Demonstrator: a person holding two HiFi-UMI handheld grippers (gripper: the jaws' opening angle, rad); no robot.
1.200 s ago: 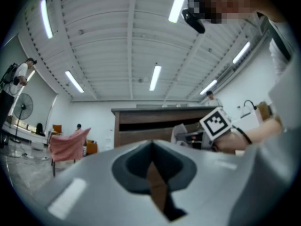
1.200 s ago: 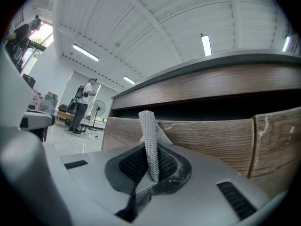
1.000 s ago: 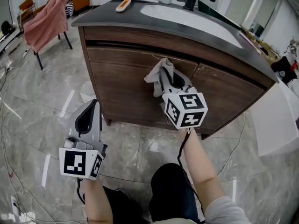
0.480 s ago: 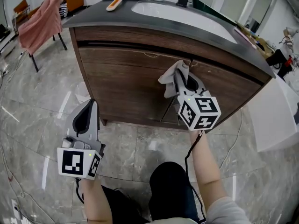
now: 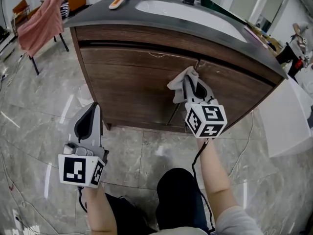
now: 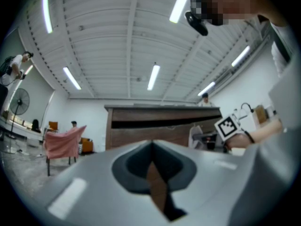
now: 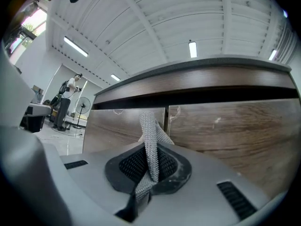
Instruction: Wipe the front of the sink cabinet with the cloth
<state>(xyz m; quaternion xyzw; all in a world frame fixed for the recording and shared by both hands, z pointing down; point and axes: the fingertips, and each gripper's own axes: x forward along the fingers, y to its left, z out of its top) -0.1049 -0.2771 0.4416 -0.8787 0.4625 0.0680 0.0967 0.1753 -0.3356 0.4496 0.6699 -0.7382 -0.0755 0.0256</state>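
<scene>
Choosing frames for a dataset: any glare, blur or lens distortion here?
Head view: sharp, light streaks glare on the floor. Left gripper view: heavy fisheye bending, left tongs soft up close. Right gripper view: same bending, cloth crisp.

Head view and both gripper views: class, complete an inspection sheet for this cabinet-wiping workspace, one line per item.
Surface: wooden cabinet front, doors closed, faint pale marks near the top.
Job's things: grey cloth held up at the door seam; contact unclear.
Clutter: orange-and-white object on the countertop.
Grippers: right hand-held gripper shut on the cloth; left hand-held gripper shut, empty, held low, apart from the cabinet.
Cables: a cable runs from the right hand-held gripper along the forearm; a thin floor cable.
Surroundings: marble-look floor; pink fabric draped over a chair.
</scene>
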